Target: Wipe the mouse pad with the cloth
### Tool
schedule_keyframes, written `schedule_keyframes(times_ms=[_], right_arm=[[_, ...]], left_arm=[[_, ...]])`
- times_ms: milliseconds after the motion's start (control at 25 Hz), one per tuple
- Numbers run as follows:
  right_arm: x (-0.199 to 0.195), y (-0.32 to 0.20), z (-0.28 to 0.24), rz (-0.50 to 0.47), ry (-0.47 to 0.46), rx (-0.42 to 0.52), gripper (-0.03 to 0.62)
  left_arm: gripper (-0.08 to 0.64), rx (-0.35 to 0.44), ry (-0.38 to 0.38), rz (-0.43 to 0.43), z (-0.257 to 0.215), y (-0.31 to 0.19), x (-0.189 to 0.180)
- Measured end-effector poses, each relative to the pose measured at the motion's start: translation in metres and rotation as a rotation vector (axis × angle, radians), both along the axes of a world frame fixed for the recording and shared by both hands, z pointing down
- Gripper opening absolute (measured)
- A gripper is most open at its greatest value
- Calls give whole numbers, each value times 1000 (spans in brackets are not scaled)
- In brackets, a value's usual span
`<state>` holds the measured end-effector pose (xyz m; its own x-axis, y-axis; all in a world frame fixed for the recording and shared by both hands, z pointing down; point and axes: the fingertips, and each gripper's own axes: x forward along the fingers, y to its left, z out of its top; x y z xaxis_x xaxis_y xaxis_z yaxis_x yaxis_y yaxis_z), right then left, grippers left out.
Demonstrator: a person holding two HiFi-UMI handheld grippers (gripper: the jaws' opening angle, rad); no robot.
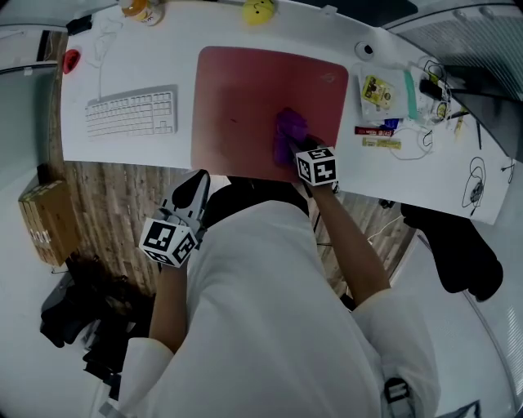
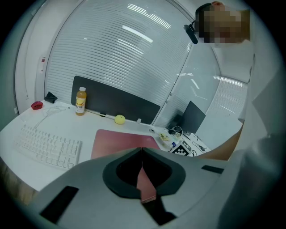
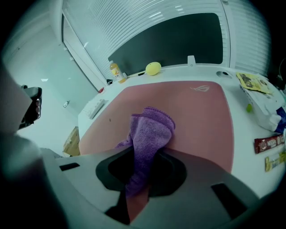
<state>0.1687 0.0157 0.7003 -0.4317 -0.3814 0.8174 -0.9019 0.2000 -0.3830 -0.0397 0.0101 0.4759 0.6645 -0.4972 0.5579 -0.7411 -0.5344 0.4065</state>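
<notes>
Jaws of right gripper (image 3: pixel 142 156) clamped on cloth (image 3: pixel 152 129), lengthwise forward over mouse pad (image 3: pixel 196 112)

Head view: bottle (image 1: pixel 140 8) & yellow ball (image 1: pixel 258 10) cut off by top edge. Cloth (image 3: pixel 149 132) tail vanishes inside right claw (image 3: pixel 145 154), mouse pad (image 3: pixel 196 116) near edge hidden behind it. Packets (image 1: pixel 377 88): print too small to read.

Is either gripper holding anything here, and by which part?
The right gripper is shut on the purple cloth, pinching its near bunched end; the left gripper is shut, empty.
</notes>
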Motion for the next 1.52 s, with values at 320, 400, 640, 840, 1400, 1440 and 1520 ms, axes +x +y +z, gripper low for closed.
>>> schedule_keyframes(times_ms=[320, 400, 640, 840, 1400, 1440, 1520], right_arm=[[40, 13, 1, 38, 25, 1, 84], [50, 17, 1, 44, 33, 1, 84], [90, 28, 0, 79, 64, -9, 84], [114, 36, 0, 108, 83, -18, 84], [172, 28, -39, 208, 129, 46, 84], [176, 26, -41, 208, 142, 49, 84], [183, 22, -44, 213, 163, 50, 84]], left_arm=[[18, -1, -4, 47, 2, -6, 23], [18, -4, -4, 56, 2, -7, 29], [18, -8, -6, 87, 3, -13, 45], [18, -7, -7, 105, 3, -18, 55], [18, 14, 6, 103, -3, -20, 67], [18, 13, 8, 98, -3, -20, 65], [18, 12, 11, 86, -1, -20, 62]])
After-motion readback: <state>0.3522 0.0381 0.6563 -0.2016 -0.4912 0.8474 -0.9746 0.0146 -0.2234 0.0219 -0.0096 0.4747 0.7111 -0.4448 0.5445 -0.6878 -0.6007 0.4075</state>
